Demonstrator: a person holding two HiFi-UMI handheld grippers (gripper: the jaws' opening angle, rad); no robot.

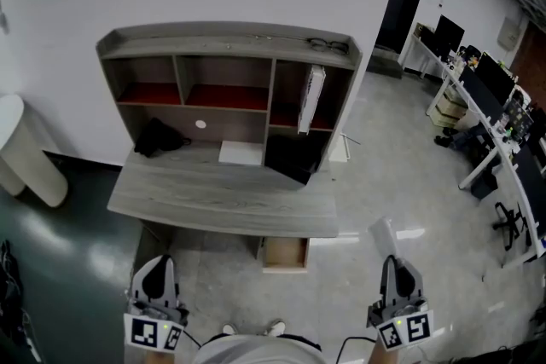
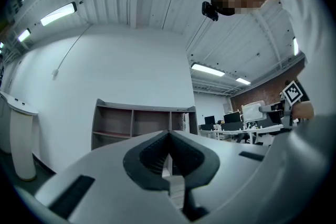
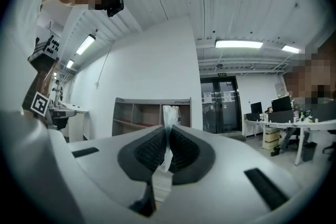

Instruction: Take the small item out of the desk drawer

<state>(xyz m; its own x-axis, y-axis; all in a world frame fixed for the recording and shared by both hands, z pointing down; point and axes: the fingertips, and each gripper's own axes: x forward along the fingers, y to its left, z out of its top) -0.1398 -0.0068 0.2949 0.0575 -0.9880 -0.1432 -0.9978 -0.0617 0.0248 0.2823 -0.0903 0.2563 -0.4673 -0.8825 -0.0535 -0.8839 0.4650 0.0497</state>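
The grey desk with its hutch stands against the white wall. Under its front edge a small wooden drawer is pulled open; I cannot make out anything inside. My right gripper is low at the right, away from the desk, shut on a small clear plastic packet. In the right gripper view the packet sticks up from between the closed pads of the right gripper. My left gripper is low at the left, and the left gripper has its jaws together with nothing in them.
On the desk lie a black bundle, a white sheet and a black box. A white panel leans in the hutch. Office desks with monitors line the right side; a rounded white counter stands at the left.
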